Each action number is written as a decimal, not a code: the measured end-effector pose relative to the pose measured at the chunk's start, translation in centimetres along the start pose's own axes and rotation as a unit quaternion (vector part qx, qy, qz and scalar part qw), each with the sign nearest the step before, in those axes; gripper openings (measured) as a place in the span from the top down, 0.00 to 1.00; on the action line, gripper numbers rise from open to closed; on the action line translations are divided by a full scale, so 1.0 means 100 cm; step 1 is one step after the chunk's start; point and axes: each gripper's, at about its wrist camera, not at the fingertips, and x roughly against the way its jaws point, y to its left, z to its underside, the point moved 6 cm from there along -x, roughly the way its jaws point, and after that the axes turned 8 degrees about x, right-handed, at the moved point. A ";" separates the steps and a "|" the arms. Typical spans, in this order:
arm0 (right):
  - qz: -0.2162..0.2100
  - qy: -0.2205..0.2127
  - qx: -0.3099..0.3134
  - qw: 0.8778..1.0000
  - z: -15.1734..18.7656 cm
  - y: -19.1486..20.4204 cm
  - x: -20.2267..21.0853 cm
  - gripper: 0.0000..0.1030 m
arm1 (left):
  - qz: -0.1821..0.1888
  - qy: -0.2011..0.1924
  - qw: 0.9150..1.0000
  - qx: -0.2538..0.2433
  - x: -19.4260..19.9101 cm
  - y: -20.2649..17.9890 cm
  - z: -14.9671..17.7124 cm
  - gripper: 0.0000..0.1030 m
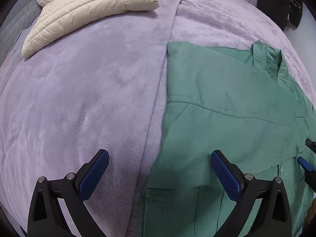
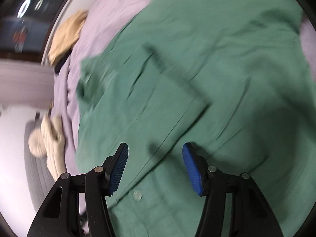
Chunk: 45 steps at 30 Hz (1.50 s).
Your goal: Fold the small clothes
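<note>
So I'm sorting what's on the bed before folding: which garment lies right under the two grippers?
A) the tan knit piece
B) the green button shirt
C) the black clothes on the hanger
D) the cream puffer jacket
B: the green button shirt fills the right wrist view below the open right gripper; the left gripper hangs over its edge, while the cream puffer jacket lies far off on the purple blanket.

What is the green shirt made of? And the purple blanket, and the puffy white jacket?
Green shirt: probably woven cotton, matte, with crisp seams. Purple blanket: looks like soft fleece, fuzzy with brushed streaks. Puffy jacket: likely thin nylon, slightly shiny, quilted in padded rows.
</note>
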 end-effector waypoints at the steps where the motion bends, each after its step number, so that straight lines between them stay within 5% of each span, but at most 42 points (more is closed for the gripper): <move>1: -0.015 -0.004 -0.016 1.000 -0.007 -0.002 -0.003 0.47 | -0.006 0.004 1.000 -0.002 -0.005 -0.002 0.003 0.00; 2: -0.025 -0.004 -0.025 0.999 -0.014 -0.008 -0.003 0.61 | -0.014 0.007 1.000 -0.005 -0.009 -0.002 0.006 0.00; 3: -0.024 -0.001 -0.024 0.999 -0.018 -0.009 -0.002 0.95 | -0.021 0.008 1.000 -0.008 -0.012 -0.002 0.008 0.00; 9: -0.018 0.019 -0.052 0.998 -0.007 -0.021 -0.007 0.94 | -0.043 0.014 0.999 -0.014 -0.021 -0.001 0.018 0.00; 12: -0.008 0.029 -0.029 0.999 -0.008 -0.024 0.005 0.85 | -0.054 0.021 0.998 -0.016 -0.016 -0.005 0.020 0.00; 14: -0.006 0.034 -0.008 0.999 -0.007 -0.026 0.019 0.66 | -0.056 0.025 0.998 -0.018 -0.011 -0.008 0.022 0.00; 15: -0.008 0.037 0.002 0.999 -0.005 -0.025 0.026 0.37 | -0.055 0.026 0.998 -0.019 -0.007 -0.011 0.022 0.00; 16: -0.008 0.038 0.010 0.999 -0.004 -0.028 0.035 0.26 | -0.054 0.027 0.998 -0.021 -0.003 -0.014 0.021 0.00; 22: -0.007 0.056 0.035 0.998 0.016 -0.044 0.074 0.23 | -0.041 0.038 0.998 -0.041 0.024 -0.046 0.038 0.00; 31: -0.014 0.078 0.017 0.997 0.037 -0.071 0.107 0.20 | 0.012 0.066 0.991 -0.112 0.054 -0.151 0.088 0.00; 45: -0.040 0.056 0.025 0.997 0.002 -0.091 0.143 0.16 | 0.044 0.074 0.975 -0.203 0.069 -0.266 0.115 0.00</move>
